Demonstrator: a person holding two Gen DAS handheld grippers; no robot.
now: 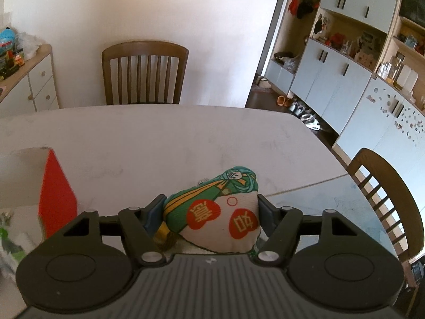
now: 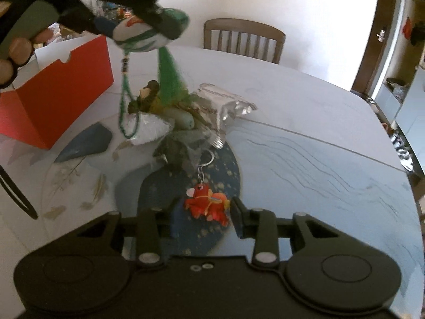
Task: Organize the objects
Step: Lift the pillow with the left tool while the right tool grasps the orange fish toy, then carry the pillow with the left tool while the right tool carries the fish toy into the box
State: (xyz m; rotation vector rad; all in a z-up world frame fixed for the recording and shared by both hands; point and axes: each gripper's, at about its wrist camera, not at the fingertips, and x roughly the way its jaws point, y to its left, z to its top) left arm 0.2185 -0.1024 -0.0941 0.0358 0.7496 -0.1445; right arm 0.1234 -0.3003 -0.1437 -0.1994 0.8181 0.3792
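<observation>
My left gripper [image 1: 211, 208] is shut on a white fabric sachet [image 1: 223, 220] printed with a green figure and red hearts, lifted off the table. The right wrist view shows that same left gripper [image 2: 132, 26] at the top left, a hand [image 2: 16, 50] on its handle. The sachet [image 2: 140, 34] sits in it, with a green tassel [image 2: 170, 82] and a green bead cord [image 2: 124, 101] hanging below. My right gripper [image 2: 204, 211] is shut on a small red keychain toy [image 2: 205, 203] above a round dark blue mat [image 2: 228, 164]. The toy's chain and ring [image 2: 208, 158] trail toward the pile.
An open red box [image 2: 61, 93] stands at the left, also seen as the red box [image 1: 57, 199]. A pile with a clear plastic bag [image 2: 225, 98], a bulb-shaped bottle [image 2: 219, 130] and green trinkets lies mid-table, beside a blue wedge [image 2: 85, 143]. Wooden chairs [image 1: 144, 74] stand around the table.
</observation>
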